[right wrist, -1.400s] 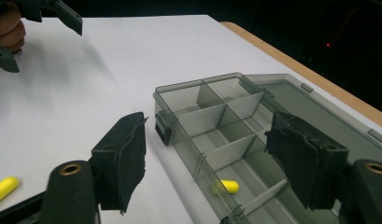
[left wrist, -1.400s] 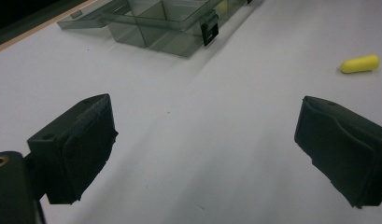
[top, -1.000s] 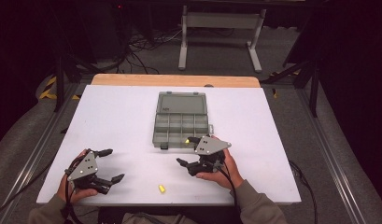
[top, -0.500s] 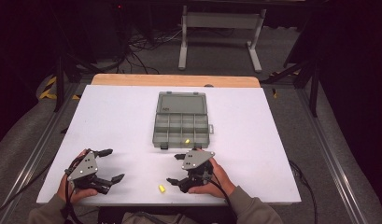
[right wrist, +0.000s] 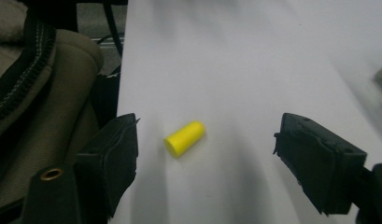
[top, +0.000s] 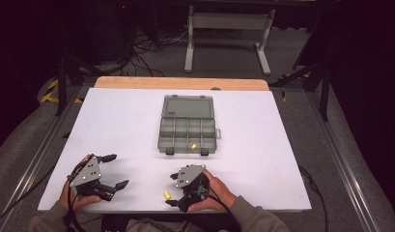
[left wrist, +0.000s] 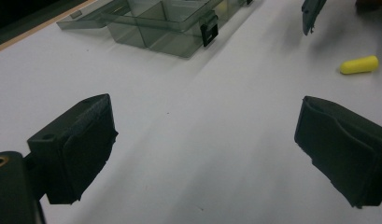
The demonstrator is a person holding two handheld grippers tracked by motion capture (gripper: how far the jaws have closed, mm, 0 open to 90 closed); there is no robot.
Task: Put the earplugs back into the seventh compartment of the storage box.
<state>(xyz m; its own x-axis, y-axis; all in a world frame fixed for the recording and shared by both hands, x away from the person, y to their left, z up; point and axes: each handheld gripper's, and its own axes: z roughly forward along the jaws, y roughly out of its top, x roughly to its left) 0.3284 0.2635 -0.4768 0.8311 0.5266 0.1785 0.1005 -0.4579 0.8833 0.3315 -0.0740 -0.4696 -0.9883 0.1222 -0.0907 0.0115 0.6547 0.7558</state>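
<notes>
two small yellow foam cylinders: one on the white counter between your right hand-held gripper's spread jaws, which moved nearer; one in the grey compartment box. left hand-held gripper spread, unmoved.

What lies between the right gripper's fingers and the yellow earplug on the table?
Nothing: in the right gripper view the yellow earplug lies on bare white table between the open fingers of the right gripper, touching neither.
</notes>
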